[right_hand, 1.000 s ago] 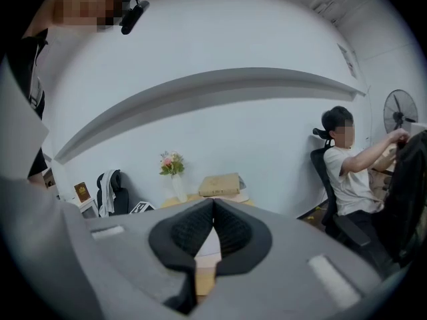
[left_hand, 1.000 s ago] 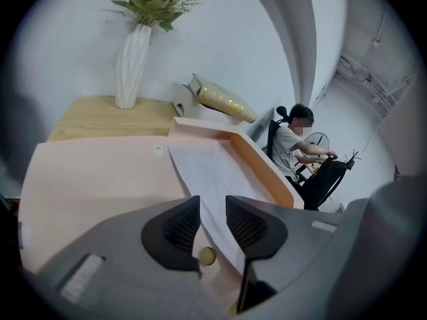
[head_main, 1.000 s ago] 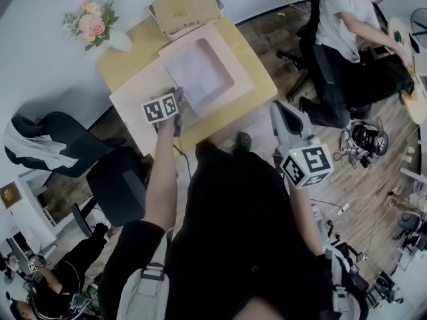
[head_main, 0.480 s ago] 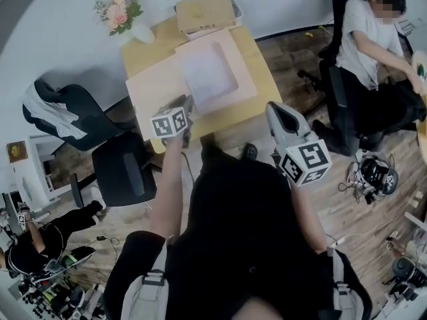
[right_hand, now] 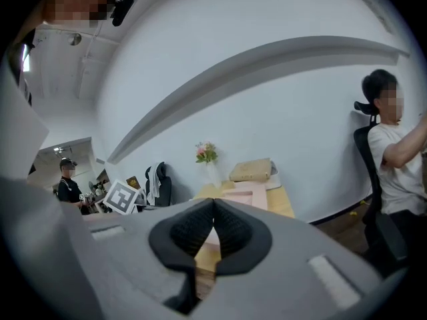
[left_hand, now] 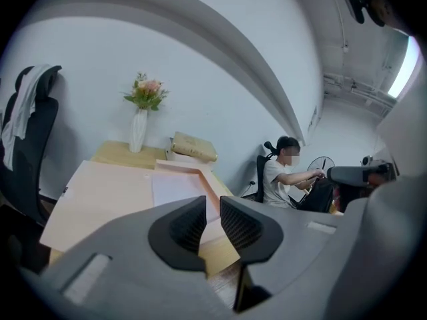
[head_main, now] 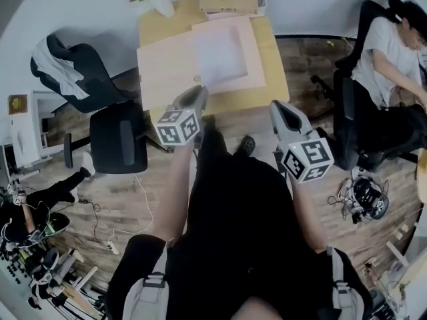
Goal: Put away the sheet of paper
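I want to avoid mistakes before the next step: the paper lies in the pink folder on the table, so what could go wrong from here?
1. The sheet of paper lies loose in the open pink folder; it may slide out when the folder is closed or lifted.
2. The flower vase stands behind the folder's far corner, so a swung flap might tip it.

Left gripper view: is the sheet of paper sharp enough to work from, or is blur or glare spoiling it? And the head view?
Left gripper view: the sheet of paper is sharp and evenly lit on the pink board; glare sits only at the far upper right, and the fisheye blacks out the corners. Head view: the sheet looks washed out, faint against the board.
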